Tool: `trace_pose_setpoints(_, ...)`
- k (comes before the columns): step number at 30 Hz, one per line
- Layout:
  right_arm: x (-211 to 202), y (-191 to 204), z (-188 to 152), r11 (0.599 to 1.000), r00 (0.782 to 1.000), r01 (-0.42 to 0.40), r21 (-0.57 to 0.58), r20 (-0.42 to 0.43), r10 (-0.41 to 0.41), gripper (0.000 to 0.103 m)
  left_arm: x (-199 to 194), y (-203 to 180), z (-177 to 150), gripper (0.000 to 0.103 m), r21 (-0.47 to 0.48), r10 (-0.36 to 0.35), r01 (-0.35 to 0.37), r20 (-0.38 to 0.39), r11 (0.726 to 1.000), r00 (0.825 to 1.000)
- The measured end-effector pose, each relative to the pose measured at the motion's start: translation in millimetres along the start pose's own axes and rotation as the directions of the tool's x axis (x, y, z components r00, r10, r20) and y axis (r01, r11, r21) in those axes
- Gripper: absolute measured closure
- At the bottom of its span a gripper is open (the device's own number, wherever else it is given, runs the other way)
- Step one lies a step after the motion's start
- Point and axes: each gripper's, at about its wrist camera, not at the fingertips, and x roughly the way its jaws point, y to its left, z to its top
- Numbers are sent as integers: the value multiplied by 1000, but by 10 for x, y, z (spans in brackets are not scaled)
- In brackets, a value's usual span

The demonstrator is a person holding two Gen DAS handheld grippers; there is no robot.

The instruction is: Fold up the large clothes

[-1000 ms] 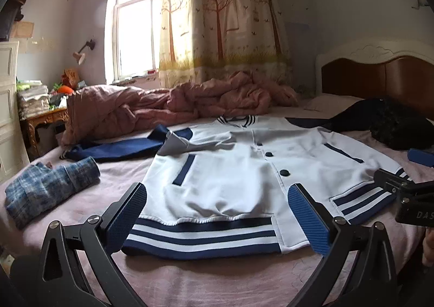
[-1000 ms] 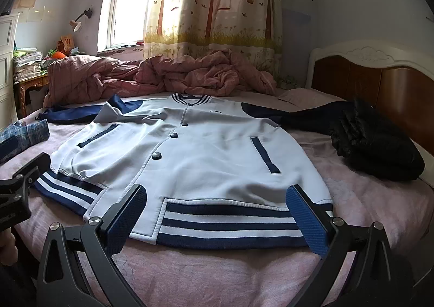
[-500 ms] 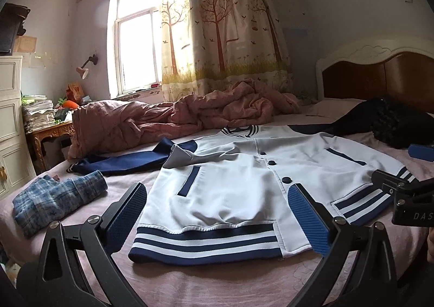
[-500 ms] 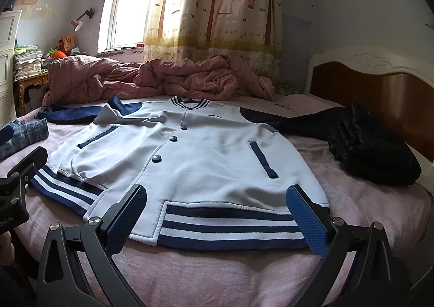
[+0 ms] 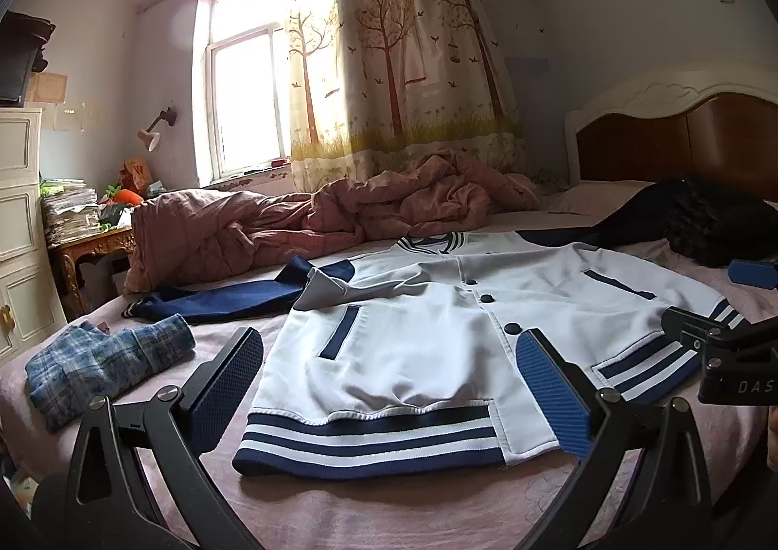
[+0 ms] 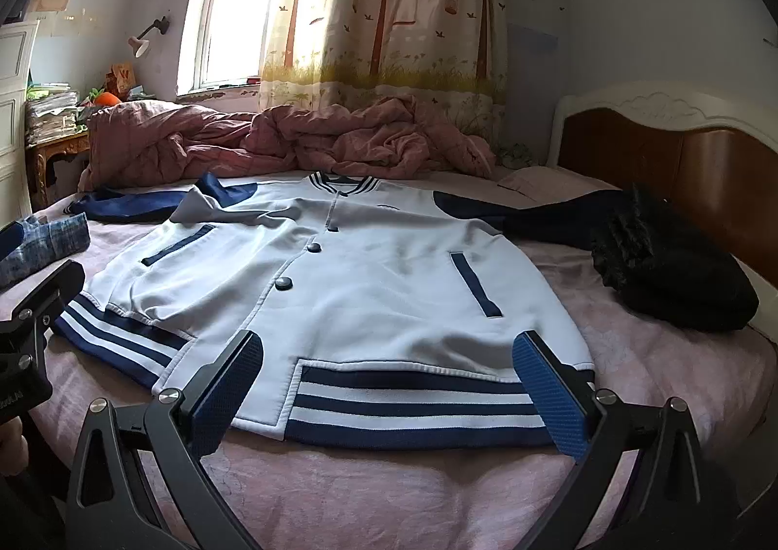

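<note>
On the pink bedsheet a white baseball jacket with navy striped hem lies flat, front up and buttoned — collar toward the rumpled pink quilt. Near its hem the left gripper and right gripper hover, both spread wide, empty. A folded plaid shirt lies left of the jacket — a black garment right.

Left gripper and right gripper level, side by side, jaws spread wide.
</note>
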Motion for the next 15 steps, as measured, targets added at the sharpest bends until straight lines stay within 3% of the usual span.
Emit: trace_pose_setpoints(15, -8, 0, -2, 1000, 1000, 0, 0, 2, 0, 0, 30, 24, 11, 0, -13, 11, -11, -27, 1000, 1000)
